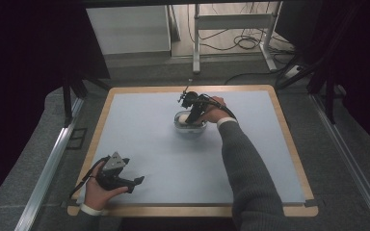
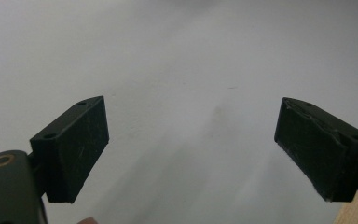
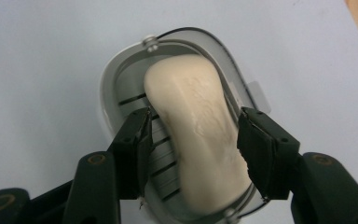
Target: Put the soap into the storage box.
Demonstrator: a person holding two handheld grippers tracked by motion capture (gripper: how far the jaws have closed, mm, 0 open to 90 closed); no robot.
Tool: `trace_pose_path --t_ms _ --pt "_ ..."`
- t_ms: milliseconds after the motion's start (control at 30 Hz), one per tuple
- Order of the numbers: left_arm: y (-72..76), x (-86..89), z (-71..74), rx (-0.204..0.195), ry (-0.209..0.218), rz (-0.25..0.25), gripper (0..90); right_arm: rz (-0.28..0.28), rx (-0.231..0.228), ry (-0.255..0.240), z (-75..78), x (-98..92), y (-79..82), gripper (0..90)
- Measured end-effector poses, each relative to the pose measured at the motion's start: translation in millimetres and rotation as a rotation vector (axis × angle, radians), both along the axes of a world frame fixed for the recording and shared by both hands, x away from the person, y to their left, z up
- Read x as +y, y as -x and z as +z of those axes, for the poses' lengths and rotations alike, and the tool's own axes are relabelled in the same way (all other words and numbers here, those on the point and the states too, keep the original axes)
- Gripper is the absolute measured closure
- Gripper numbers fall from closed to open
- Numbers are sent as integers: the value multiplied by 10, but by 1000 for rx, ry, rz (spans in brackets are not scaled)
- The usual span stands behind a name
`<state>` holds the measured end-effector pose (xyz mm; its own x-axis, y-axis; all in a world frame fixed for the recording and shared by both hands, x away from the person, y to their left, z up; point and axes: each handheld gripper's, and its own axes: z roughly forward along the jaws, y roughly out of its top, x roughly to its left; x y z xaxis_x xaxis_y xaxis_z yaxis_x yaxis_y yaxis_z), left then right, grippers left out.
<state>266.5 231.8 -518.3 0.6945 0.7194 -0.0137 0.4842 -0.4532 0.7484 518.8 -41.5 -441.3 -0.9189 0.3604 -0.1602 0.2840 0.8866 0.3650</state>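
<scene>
Soap sits in dish, right tool loose around it

Soap lies in the dish, which stands near the middle of the surface, a bit toward the far edge. Right tool comes down over the dish, jaws on either side of the bar across its short width. In the right gripper view the left pad stands a little off the soap, the right pad at or just off its side; I read that as spread slightly, not pinching. Left tool is spread wide with nothing between the jaws, resting near the front left corner of the surface.

Risks: the bar looks smooth and rounded, so a squeeze across the waist could squirt it out or tip it against the dish wall. Left pad sits close to the slatted floor and rim; closing or lifting from here could catch the dish and drag it, since nothing holds it down.

Orientation: the bar's long axis runs along the dish's long axis, in the right gripper view from bottom to top, leaning slightly left. Embossed face is up.
</scene>
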Motion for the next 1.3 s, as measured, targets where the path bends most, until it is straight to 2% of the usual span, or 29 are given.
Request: trace_pose_path --t_ms 233,500,600,667,767,967,1167,1300 --pt "-1 5 2 -1 -1 0 104 -80 -42 -111 143 -79 72 402" --pt "3 8 6 -3 -2 2 104 -105 -80 -151 152 -270 273 350" --pt "2 6 3 -6 3 3 104 -148 -93 -180 127 -402 370 355" --pt "-1 7 3 -3 -5 3 104 -216 -87 -182 99 -520 422 355" --pt "-5 5 1 -2 -5 6 104 -263 -94 -229 78 -685 496 353" --pt "-9 8 3 -3 -8 9 104 -295 -95 -295 -17 -1042 727 320" --pt "-8 5 0 -3 -6 14 104 -340 -125 -367 -160 -1410 1050 284" --pt "-11 2 -1 -3 -5 17 104 -366 -139 -392 -266 -1614 1238 264"
